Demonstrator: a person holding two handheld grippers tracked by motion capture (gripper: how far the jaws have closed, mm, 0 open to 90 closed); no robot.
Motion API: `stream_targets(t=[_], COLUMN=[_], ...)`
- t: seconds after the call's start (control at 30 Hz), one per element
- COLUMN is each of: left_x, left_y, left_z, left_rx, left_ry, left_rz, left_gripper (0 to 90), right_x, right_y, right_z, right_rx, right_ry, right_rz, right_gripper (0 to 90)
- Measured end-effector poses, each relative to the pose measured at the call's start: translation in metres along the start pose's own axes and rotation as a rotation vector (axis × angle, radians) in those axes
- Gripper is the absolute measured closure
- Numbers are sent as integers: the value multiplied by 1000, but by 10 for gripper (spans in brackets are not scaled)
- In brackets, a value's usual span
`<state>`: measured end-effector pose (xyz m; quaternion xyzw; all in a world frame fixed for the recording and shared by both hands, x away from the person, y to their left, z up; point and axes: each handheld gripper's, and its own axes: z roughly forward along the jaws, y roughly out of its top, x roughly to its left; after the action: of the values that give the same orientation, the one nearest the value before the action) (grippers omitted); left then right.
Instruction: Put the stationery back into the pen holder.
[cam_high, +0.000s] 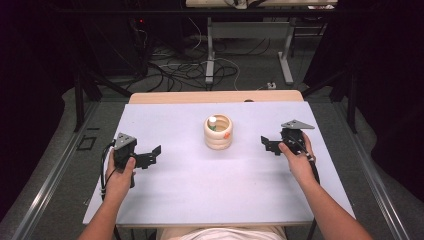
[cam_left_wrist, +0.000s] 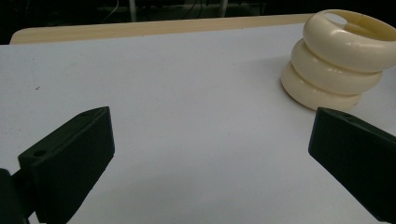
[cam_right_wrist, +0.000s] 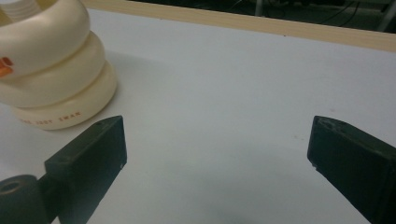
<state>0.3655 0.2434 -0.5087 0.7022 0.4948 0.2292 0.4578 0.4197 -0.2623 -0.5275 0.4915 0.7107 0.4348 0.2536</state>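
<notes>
Cream ribbed holder of three stacked rings, upright at 12 o'clock of white table centre. Left gripper at 9 o'clock, right gripper at 3 o'clock, well apart from holder. Both with jaws spread wide, gripping nothing.

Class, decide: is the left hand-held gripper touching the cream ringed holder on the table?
Apart. The high view shows bare white table between the left hand-held gripper and the cream ringed holder.

dark room | grey floor | tangled cables | far desk legs
</notes>
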Motion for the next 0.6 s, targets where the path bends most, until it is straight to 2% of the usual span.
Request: stream_targets(t=[0.27, 0.6], left_x=[1, 2], left_y=[0, 0], left_z=[0, 0], left_rx=[3, 2], left_ry=[0, 3], left_rz=[1, -3], left_gripper=[3, 3], right_x=[-12, -26], right_y=[-8, -14], right_z=[1, 1], right_rx=[17, 40], right_ry=[-61, -111], right_rz=[19, 55], right_gripper=[43, 46])
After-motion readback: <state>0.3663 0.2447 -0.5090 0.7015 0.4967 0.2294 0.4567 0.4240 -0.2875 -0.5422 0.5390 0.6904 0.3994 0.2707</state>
